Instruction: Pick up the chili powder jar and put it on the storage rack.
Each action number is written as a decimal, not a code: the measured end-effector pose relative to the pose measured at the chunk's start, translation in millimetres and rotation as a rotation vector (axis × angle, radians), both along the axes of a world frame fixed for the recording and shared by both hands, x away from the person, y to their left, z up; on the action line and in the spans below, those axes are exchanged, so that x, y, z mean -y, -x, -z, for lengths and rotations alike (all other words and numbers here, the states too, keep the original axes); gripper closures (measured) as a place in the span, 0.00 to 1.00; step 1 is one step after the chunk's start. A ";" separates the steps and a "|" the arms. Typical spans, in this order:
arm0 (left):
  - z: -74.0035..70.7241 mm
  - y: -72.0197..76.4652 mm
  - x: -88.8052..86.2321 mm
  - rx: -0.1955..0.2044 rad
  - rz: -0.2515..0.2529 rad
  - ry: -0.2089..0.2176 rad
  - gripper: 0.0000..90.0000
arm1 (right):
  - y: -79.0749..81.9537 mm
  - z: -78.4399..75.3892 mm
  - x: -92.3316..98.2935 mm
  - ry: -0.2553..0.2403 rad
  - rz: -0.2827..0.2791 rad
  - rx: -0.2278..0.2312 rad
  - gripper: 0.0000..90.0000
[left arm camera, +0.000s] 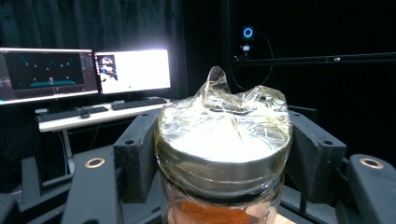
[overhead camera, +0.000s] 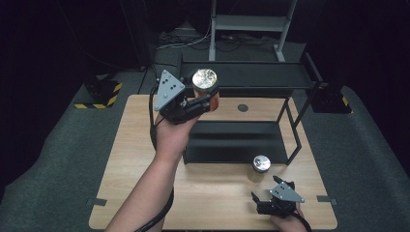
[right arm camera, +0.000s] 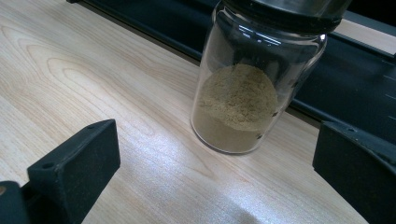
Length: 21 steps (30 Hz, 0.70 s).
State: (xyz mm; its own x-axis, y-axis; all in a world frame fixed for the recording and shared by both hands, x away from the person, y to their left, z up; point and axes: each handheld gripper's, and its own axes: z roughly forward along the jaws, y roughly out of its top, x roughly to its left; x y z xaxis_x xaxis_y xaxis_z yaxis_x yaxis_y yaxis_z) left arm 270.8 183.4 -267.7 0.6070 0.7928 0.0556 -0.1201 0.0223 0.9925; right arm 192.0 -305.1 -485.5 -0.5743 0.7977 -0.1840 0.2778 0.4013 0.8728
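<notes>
My left gripper [overhead camera: 205,102] is shut on a glass jar of orange-red powder [overhead camera: 205,90], held up in the air above the table's far left, near the top of the black shelf rack [overhead camera: 241,77]. In the left gripper view the jar [left arm camera: 223,154] sits between both jaws, its metal lid wrapped in crinkled clear film. A second jar with tan powder [overhead camera: 260,167] and a silver lid stands on the table in front of the rack. My right gripper [overhead camera: 261,197] rests open just short of it; the tan jar [right arm camera: 245,93] stands beyond the jaws, untouched.
The wooden table [overhead camera: 140,159] has bare room at left and front. The rack's lower shelf [overhead camera: 234,140] lies dark behind the tan jar. A round hole [overhead camera: 242,108] marks the table's far side. Monitors [left arm camera: 84,70] and a keyboard stand on a desk beyond.
</notes>
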 end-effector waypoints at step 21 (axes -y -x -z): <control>-20.9 -27.5 16.4 0.008 -0.068 0.017 0.38 | 0.0 0.4 1.9 -0.012 0.002 -0.001 0.00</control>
State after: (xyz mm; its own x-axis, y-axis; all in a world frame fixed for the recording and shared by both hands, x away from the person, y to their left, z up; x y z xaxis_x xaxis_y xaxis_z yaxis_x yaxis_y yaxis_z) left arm 298.3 166.9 -246.9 0.5510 0.8332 0.0462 -0.1295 0.0307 0.9911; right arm 192.0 -307.1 -485.9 -0.5730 0.8008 -0.1741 0.2791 0.3905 0.8773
